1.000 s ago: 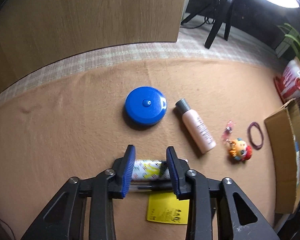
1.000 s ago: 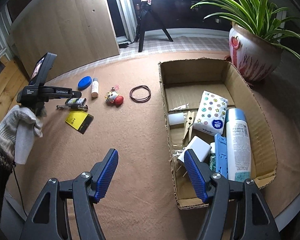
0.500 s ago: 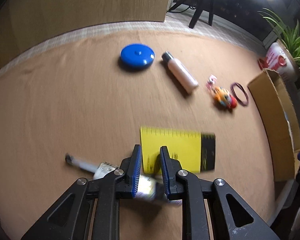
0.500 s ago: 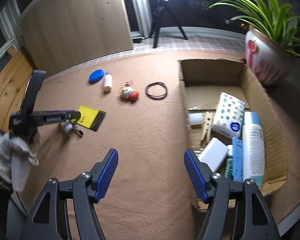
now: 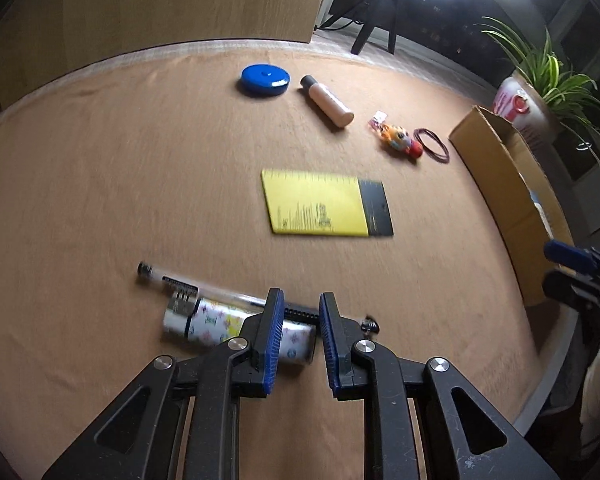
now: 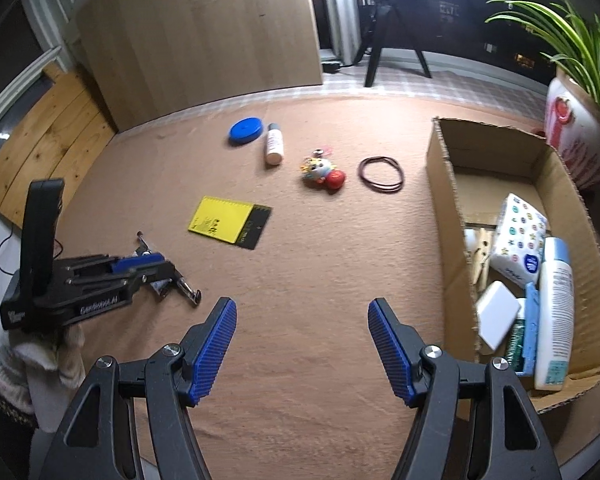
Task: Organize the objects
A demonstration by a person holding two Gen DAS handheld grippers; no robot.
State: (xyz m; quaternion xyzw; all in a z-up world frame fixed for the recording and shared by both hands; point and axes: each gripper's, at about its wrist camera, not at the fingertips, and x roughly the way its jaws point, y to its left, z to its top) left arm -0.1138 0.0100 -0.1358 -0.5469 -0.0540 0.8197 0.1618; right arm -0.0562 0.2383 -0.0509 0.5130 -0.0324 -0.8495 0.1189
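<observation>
Tan table (image 5: 120, 160) w/ patterned tube (image 5: 216, 322) lying crosswise under left gripper (image 5: 299, 320); fingers narrowed, grip unclear; right gripper (image 6: 302, 344) wide open, farther off.

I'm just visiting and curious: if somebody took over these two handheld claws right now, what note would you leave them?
Left claw: closed on the end of the patterned white tube, a clear-cased pen alongside it.
Right claw: open, empty, above the tan cloth beside the cardboard box.
Done: the box already holds several items.
Left: tube and pen, yellow-and-black card, blue round disc, beige bottle, cartoon toy keychain, dark elastic loops, all outside the box.
</observation>
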